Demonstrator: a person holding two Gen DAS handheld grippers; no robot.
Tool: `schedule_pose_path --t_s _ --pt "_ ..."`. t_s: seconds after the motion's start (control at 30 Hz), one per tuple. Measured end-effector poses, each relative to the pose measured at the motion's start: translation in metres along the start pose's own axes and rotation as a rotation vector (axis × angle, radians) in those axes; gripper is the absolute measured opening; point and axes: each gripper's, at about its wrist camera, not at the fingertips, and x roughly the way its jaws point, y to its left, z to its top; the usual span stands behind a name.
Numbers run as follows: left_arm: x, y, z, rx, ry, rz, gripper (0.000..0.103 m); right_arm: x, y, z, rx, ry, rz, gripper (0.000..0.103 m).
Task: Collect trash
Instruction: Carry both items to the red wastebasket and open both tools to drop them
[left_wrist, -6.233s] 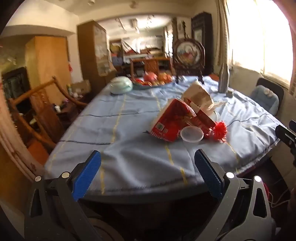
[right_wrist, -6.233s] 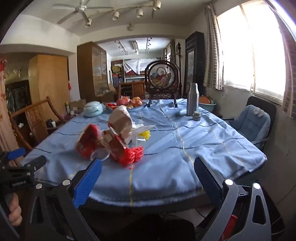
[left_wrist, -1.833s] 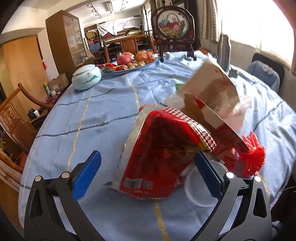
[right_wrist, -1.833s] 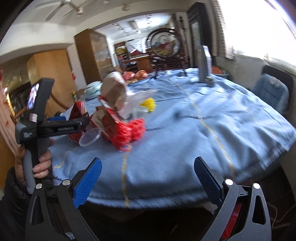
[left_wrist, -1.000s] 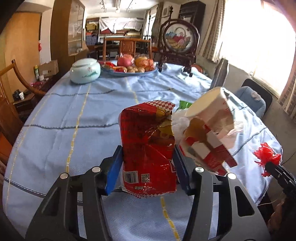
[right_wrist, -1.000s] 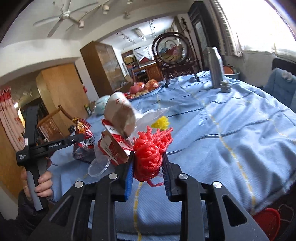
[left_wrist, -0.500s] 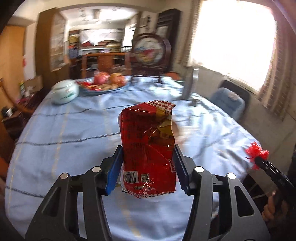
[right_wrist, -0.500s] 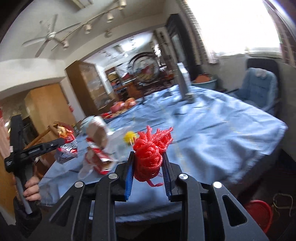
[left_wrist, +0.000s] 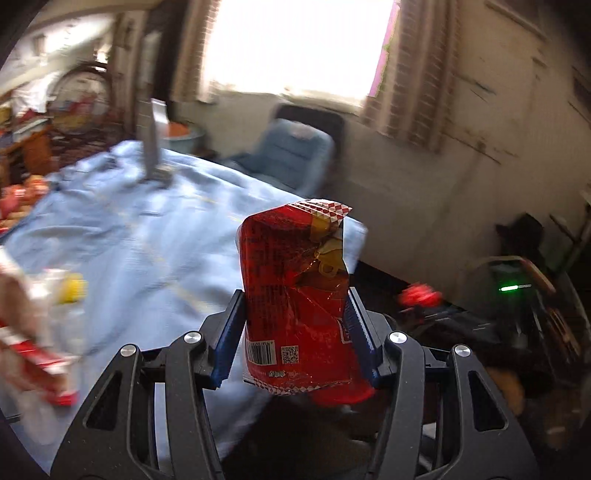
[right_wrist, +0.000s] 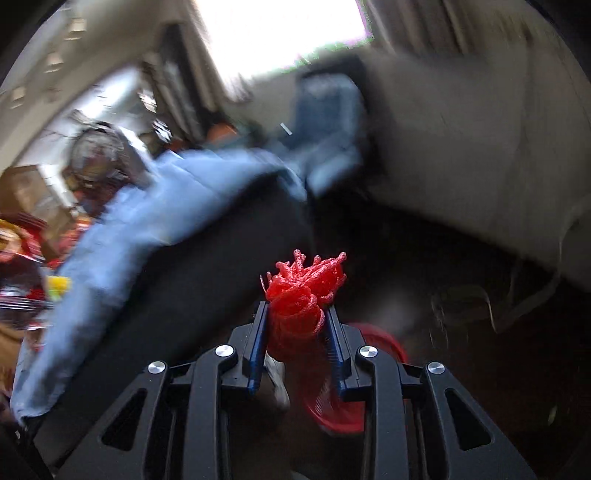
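While left gripper (left_wrist: 295, 332) clamps red snack bag (left_wrist: 295, 295) and right gripper (right_wrist: 295, 343) pinches red netting (right_wrist: 299, 302) — release only above red bin (right_wrist: 354, 373) beneath right claw.

Bright window (left_wrist: 295, 48), blue-clothed table (left_wrist: 147, 229), perhaps armchair (left_wrist: 295, 155).

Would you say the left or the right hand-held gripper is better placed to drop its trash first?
Right, probably: its hand-held gripper holds the red mesh just above the red bin, while the left's snack bag shows no bin.
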Motion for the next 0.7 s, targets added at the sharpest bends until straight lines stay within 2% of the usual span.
schedule_pose_path --t_s 0.1,0.17,0.2,0.23,0.3,0.37,0.43,0.5,0.57,0.67,0.7 --pt "0.036 -0.027 -0.001 0.031 0.056 -0.057 0.054 0.063 -0.023 -0.017 0.015 0.151 -0.041 0.034" --pt "0.059 -0.047 -0.005 0.051 0.097 -0.085 0.054 0.105 -0.033 -0.031 -0.009 0.247 -0.113 0.044" --pt "0.065 -0.055 -0.007 0.057 0.113 -0.094 0.054 0.115 -0.038 -0.037 -0.002 0.261 -0.155 0.045" --pt "0.078 -0.057 -0.01 0.065 0.138 -0.1 0.054 0.116 -0.043 -0.041 0.021 0.256 -0.16 0.047" --pt "0.102 -0.068 -0.017 0.091 0.188 -0.107 0.054 0.108 -0.05 -0.043 0.086 0.215 -0.113 0.048" --pt "0.124 -0.077 -0.022 0.108 0.228 -0.121 0.054 0.085 -0.061 -0.038 0.166 0.134 -0.086 0.056" --pt "0.141 -0.085 -0.03 0.115 0.256 -0.127 0.054 0.071 -0.067 -0.032 0.186 0.076 -0.071 0.059" --pt "0.157 -0.088 -0.035 0.111 0.279 -0.128 0.054 0.057 -0.07 -0.033 0.224 0.009 -0.083 0.06" --pt "0.172 -0.088 -0.043 0.104 0.303 -0.134 0.054 0.05 -0.08 -0.033 0.28 -0.046 -0.101 0.069" --pt "0.2 -0.092 -0.05 0.089 0.345 -0.147 0.056 0.043 -0.094 -0.035 0.333 -0.081 -0.125 0.07" --pt "0.212 -0.094 -0.053 0.085 0.363 -0.154 0.059 0.042 -0.099 -0.036 0.352 -0.085 -0.125 0.07"
